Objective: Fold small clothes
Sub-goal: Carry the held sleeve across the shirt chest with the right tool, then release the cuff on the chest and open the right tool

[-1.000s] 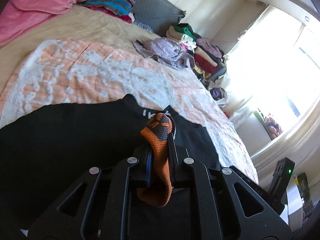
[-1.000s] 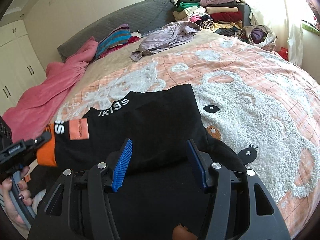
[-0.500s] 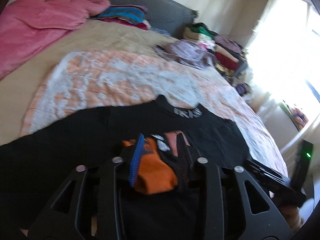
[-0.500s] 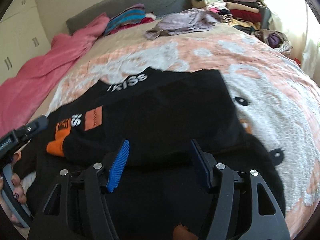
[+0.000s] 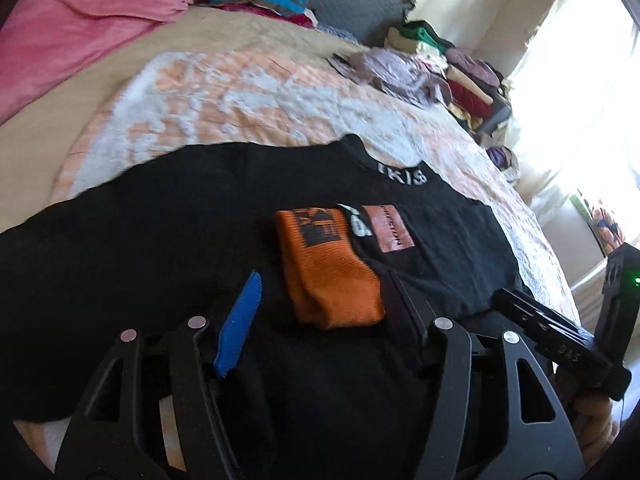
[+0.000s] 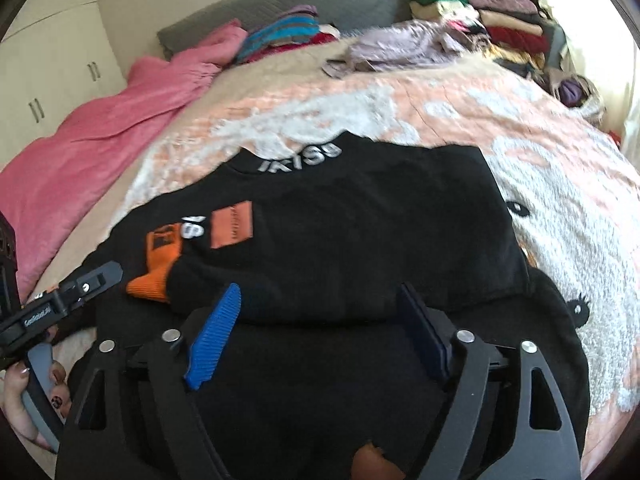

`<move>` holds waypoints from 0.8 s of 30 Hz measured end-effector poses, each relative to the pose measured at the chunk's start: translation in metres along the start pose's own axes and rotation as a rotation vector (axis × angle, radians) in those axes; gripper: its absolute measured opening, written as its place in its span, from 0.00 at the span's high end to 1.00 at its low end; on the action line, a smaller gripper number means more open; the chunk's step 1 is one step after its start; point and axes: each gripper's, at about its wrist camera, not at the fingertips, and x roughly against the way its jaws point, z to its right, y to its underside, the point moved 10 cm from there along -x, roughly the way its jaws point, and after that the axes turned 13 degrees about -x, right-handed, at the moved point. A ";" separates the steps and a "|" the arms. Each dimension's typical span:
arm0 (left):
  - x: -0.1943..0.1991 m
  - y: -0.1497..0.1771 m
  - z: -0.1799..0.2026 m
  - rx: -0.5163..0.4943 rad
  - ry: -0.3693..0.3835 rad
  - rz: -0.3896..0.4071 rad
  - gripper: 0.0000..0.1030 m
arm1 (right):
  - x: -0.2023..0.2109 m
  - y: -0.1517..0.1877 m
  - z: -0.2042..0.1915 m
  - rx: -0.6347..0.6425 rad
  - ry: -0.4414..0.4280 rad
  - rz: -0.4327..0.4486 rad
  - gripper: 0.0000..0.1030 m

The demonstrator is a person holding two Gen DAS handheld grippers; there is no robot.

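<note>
1. Bed: wide, covered by a peach-and-white fleece blanket; a pink blanket is heaped at the far left and loose clothes are piled at the far right. The work area is the near middle of the blanket.
2. Black sweatshirt: lies flat on the blanket in the near middle, collar lettering facing the far side. A sleeve is folded across the chest, and its orange cuff rests on the black body at the left.
3. Step in hand, as I judge it: the sleeve fold is laid and let go; the body folds are not yet made.
4. Right claw: jaws wide apart and just opening, hovering over the near edge of the folded part, with cloth beneath them but nothing pinched.
5. Left claw: jaws apart, just opening. The cuff lies between them, close against the right-hand finger and clear of the blue pad; it looks released, not clamped.
6. Next move calls for, in my judgement: both claws taking a fresh hold on an unfolded edge, likely the near hem or the left sleeve, pinching all layers together so the laid sleeve does not drag.
</note>
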 end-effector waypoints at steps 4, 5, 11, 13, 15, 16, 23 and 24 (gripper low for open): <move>0.025 0.010 -0.016 0.022 -0.070 0.018 0.19 | 0.011 0.000 -0.019 0.016 -0.048 0.021 0.13; 0.030 0.012 -0.020 0.025 -0.088 0.014 0.18 | 0.014 0.001 -0.025 0.022 -0.057 0.027 0.10; 0.063 0.027 -0.044 0.074 -0.151 0.040 0.09 | 0.022 0.005 -0.060 0.088 -0.073 0.042 0.07; 0.075 0.030 -0.052 0.095 -0.165 0.059 0.09 | 0.024 0.007 -0.071 0.104 -0.081 0.044 0.06; 0.086 0.033 -0.059 0.108 -0.181 0.072 0.09 | 0.025 0.010 -0.082 0.119 -0.092 0.043 0.06; 0.091 0.035 -0.064 0.111 -0.196 0.077 0.09 | 0.025 0.011 -0.089 0.132 -0.096 0.043 0.06; 0.123 0.047 -0.098 0.160 -0.276 0.095 0.09 | 0.030 0.024 -0.138 0.202 -0.151 0.043 0.06; 0.128 0.049 -0.103 0.164 -0.294 0.096 0.09 | 0.030 0.025 -0.144 0.208 -0.157 0.040 0.06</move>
